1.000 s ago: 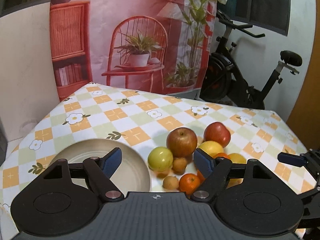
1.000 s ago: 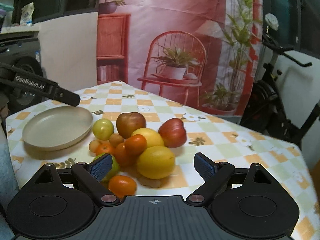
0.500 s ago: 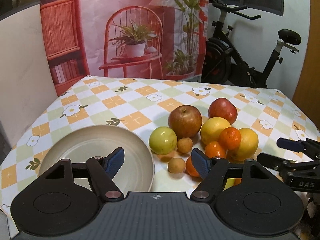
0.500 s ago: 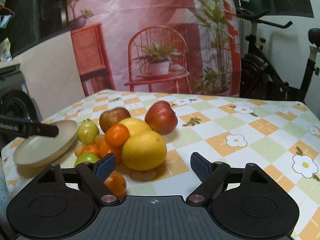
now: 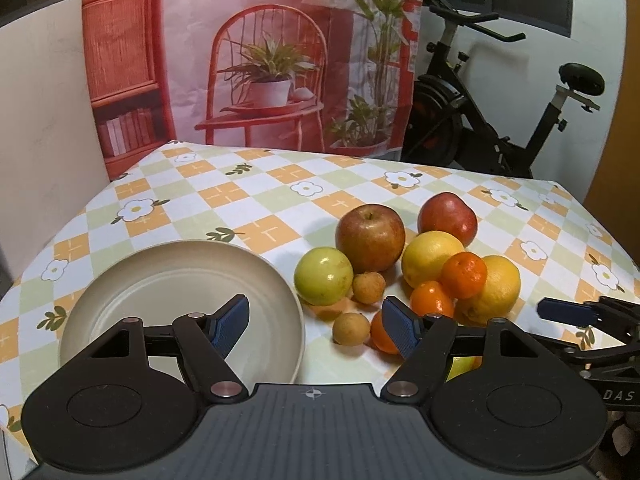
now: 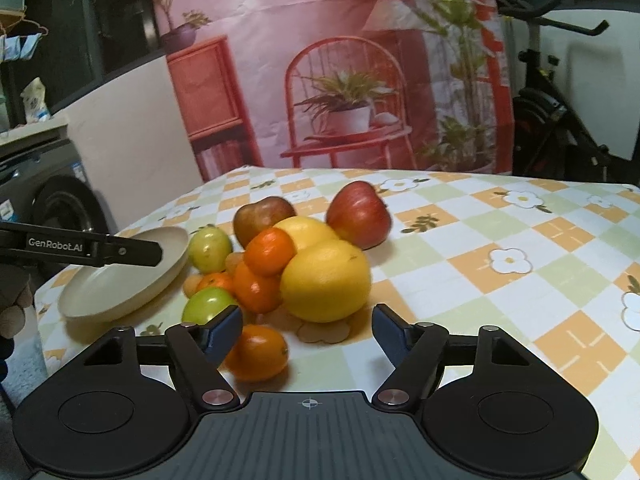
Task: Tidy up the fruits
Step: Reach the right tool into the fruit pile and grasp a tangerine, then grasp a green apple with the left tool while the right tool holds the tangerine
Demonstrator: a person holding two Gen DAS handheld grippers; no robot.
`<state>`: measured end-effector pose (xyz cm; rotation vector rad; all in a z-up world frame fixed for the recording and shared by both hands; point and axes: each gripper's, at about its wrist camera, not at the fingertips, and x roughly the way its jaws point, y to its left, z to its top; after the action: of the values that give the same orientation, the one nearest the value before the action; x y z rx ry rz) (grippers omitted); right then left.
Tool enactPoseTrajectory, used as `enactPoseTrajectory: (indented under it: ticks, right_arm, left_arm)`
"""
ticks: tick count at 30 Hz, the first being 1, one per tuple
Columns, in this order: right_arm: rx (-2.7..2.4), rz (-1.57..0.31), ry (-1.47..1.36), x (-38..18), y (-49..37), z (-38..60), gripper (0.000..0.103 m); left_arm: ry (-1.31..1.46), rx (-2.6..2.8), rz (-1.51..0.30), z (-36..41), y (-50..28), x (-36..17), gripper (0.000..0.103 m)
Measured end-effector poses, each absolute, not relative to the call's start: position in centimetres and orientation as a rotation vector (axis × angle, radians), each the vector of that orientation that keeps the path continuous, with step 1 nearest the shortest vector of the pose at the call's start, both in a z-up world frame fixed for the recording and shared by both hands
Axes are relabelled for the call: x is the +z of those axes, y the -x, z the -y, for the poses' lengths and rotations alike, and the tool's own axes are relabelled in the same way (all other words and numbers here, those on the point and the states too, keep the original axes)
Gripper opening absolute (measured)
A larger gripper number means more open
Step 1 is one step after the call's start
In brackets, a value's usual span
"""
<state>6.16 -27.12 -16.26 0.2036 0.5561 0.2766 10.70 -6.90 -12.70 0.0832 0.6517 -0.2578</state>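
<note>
Fingers point(image 5: 232, 318) of both grippers gape empty, now nearer the fruit pile point(image 6: 304, 264) than before.

A printed pink backdrop point(image 5: 256, 60) hangs behind the table — a red chair, potted plants and a bookshelf pictured on it. Right of it stands a black exercise bike point(image 5: 500, 120) against a white wall point(image 5: 592, 52). A checked floral tablecloth point(image 5: 248, 188) covers the table.
</note>
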Motion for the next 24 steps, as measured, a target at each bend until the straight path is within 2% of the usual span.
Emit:
enactPoseTrajectory:
  ticks: [17, 21, 24]
  right_arm:
    - [0.383, -0.653, -0.208, -17.0, -6.3, 24.8, 0.061]
    - [0.395, -0.665, -0.183, -17.0, -6.3, 24.4, 0.04]
    - [0.427, -0.67, -0.174, -17.1, -6.1, 24.3, 0.037]
  left_arm:
    - [-0.085, -0.28, -0.658, 7.0, -10.4, -13.0, 0.075]
    - [-0.086, -0.287, -0.657, 7.1, -10.2, -13.0, 0.075]
    - [-0.088, -0.29, -0.66, 7.1, -10.2, -13.1, 0.075]
